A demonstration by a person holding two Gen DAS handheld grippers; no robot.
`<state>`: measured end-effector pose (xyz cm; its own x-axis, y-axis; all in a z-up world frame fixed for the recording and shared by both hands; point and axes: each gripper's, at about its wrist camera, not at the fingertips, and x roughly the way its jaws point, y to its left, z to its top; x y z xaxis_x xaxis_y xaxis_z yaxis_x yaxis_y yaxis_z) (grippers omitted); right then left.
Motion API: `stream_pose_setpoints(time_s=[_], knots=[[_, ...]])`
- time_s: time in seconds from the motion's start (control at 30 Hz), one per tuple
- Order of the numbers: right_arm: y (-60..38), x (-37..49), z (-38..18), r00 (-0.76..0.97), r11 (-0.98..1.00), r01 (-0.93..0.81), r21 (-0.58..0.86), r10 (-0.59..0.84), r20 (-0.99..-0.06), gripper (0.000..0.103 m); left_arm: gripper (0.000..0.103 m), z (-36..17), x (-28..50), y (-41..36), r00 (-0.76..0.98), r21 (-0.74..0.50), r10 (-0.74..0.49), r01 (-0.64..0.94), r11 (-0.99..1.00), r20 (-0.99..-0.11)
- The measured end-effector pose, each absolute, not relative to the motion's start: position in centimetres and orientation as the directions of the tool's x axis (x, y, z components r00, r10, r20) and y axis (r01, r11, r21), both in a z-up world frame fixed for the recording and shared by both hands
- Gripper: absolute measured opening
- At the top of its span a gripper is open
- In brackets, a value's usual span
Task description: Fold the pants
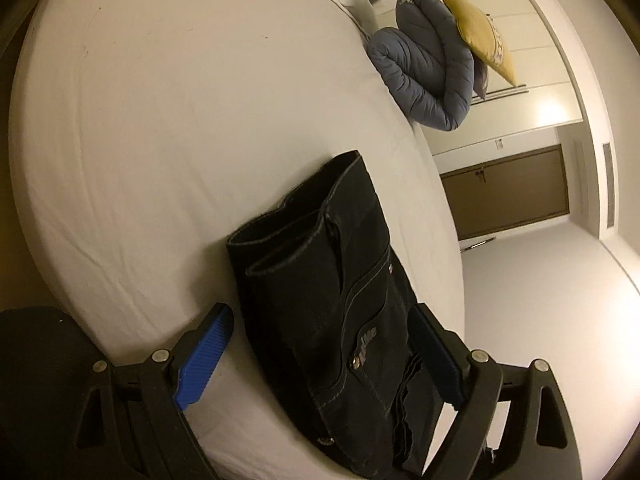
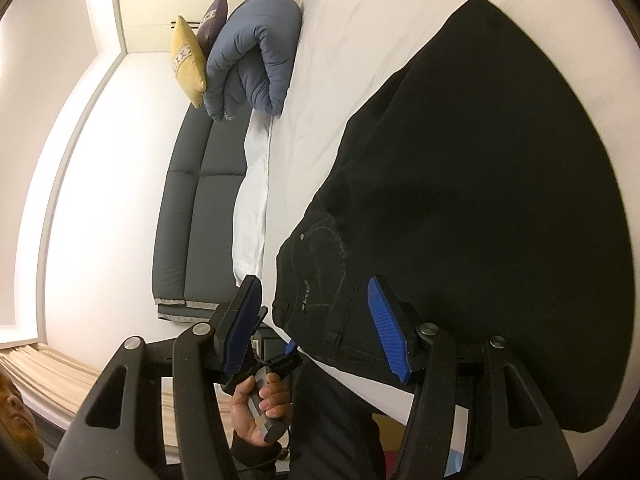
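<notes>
Dark denim pants (image 1: 332, 304) lie folded on the white bed (image 1: 180, 120), leg hems stacked toward the middle of the bed, waistband and pocket near the bed's edge. My left gripper (image 1: 320, 344) is open, its blue pads (image 1: 204, 356) on either side of the pants' waist end without pinching it. In the right wrist view the pants (image 2: 460, 216) spread as a large dark shape across the bed (image 2: 360, 40). My right gripper (image 2: 316, 320) is open over the waistband corner at the bed's edge, holding nothing. The other hand-held gripper (image 2: 276, 364) shows below it.
A rolled blue duvet (image 1: 424, 72) and a yellow cushion (image 1: 476, 32) sit at the bed's far edge. A dark padded headboard (image 2: 192, 208) and a white pillow (image 2: 252, 200) show in the right wrist view. A brown door (image 1: 508, 192) is beyond the bed.
</notes>
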<state>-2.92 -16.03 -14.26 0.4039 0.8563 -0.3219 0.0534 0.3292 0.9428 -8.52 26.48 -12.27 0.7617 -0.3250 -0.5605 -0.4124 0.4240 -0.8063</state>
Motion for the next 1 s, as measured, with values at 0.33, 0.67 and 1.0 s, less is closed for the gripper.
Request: stream_pose_setpoints(time_s=[0.33, 0.67, 1.0], knots=[[-12.2, 0.5, -13.3, 0.364, 0.356, 0.014, 0.934, 0.869, -0.336, 0.055, 0.024, -13.4, -5.6, 26.4, 0.746, -0.824, -0.368, -0.433, 0.365, -0.555], [-7.8, 5.0, -17.8, 0.219, 0.521, 0.117, 0.845, 0.817, -0.534, 0.045, 0.018, -9.5, -5.2, 24.3, 0.768, -0.785, -0.296, -0.397, 0.476, -0.568], [-9.3, 4.9, -13.9, 0.317, 0.465, 0.062, 0.883, 0.83, -0.459, 0.058, 0.018, 0.7, -1.1, 14.2, 0.771, -0.591, -0.291, -0.134, 0.795, -0.566]])
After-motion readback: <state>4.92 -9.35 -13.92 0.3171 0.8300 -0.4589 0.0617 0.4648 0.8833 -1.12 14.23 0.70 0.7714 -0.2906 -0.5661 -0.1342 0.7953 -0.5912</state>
